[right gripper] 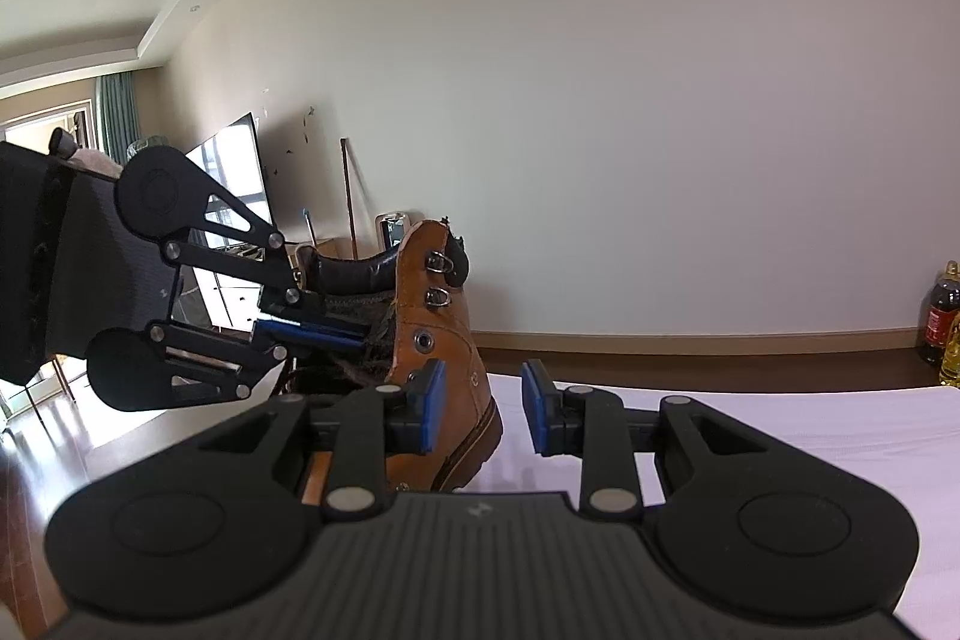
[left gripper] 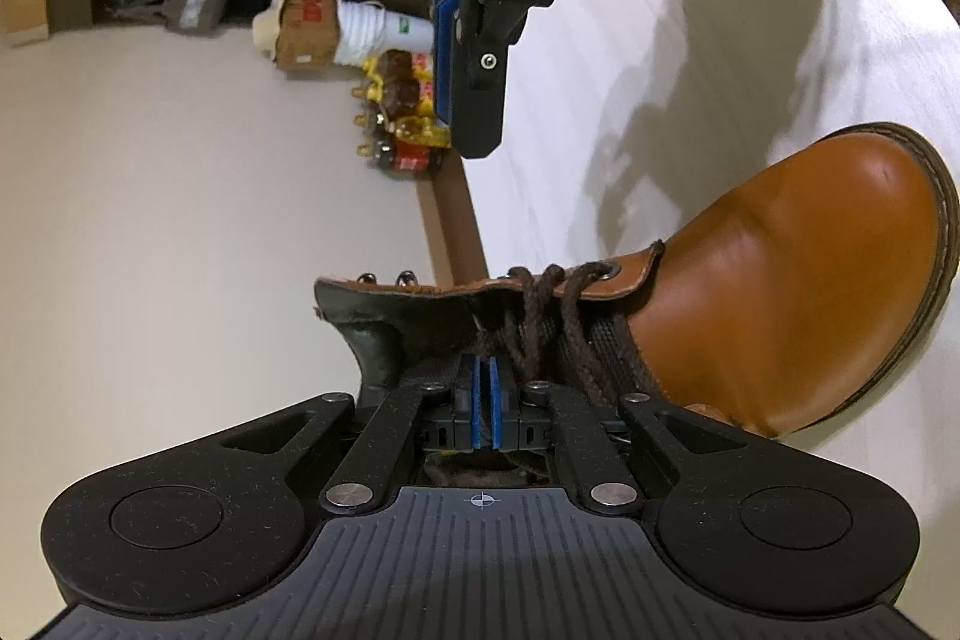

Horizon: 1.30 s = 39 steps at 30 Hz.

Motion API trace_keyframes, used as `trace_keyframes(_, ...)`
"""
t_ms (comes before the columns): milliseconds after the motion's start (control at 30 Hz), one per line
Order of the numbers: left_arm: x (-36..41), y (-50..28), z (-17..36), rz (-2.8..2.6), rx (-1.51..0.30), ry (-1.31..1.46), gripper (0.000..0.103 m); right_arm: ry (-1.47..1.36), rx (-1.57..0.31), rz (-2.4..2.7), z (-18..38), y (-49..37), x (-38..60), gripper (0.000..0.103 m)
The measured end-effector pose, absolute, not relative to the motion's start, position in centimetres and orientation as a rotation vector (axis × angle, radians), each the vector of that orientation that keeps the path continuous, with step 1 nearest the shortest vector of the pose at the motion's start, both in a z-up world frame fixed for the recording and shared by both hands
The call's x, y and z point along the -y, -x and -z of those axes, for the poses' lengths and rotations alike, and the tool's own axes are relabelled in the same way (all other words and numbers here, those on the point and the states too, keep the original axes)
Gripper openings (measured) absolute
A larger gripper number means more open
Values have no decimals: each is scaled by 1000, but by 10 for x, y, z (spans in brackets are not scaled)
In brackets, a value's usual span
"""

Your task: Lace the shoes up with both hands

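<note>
The tan leather boot [left gripper: 780, 292] stands on the white table [left gripper: 690, 70], its rounded toe pointing away from my left gripper [left gripper: 486, 370] and its collar end nearest to me. Dark brown laces [left gripper: 558, 316] cross over the tongue between the lower eyelets, while the two metal hooks [right gripper: 441, 277] near the top of the shaft carry no lace. My left gripper is closed, its blue pads pressed together right at the lacing, where the strands bunch against its tips; I cannot tell for certain whether a strand is pinched between them. From the right wrist view that gripper reaches in from the left at the boot's open throat. My right gripper [right gripper: 483, 409] sits at the near side of the boot with its jaws parted and nothing between them; its left pad [right gripper: 433, 403] lies just in front of the boot's side by the sole, and its right pad hangs over bare table. Beyond the table, bottles [left gripper: 402, 124] and boxes [left gripper: 303, 22] stand along a plain wall.
</note>
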State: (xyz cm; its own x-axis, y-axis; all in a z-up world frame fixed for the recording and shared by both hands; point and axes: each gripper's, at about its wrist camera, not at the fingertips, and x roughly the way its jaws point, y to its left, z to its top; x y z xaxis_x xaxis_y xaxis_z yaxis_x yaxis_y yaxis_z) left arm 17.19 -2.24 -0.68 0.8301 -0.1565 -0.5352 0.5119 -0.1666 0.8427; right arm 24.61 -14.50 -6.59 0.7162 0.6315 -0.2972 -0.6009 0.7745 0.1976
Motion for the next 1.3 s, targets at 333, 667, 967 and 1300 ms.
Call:
trace_keyframes(333,24,-184,16,548,-282,-1635,4,-82,-373,-686,70,-245,142,35)
trace_keyframes(667,27,-185,13,533,-291,-1603,4,-78,-386,-698,74,-244,141,35)
trace_keyframes(967,18,-171,11,537,-261,-1604,4,-80,-390,-702,77,-247,137,35)
trace_keyframes(1300,20,-176,14,536,-266,-1573,4,-78,-396,-698,80,-248,136,35)
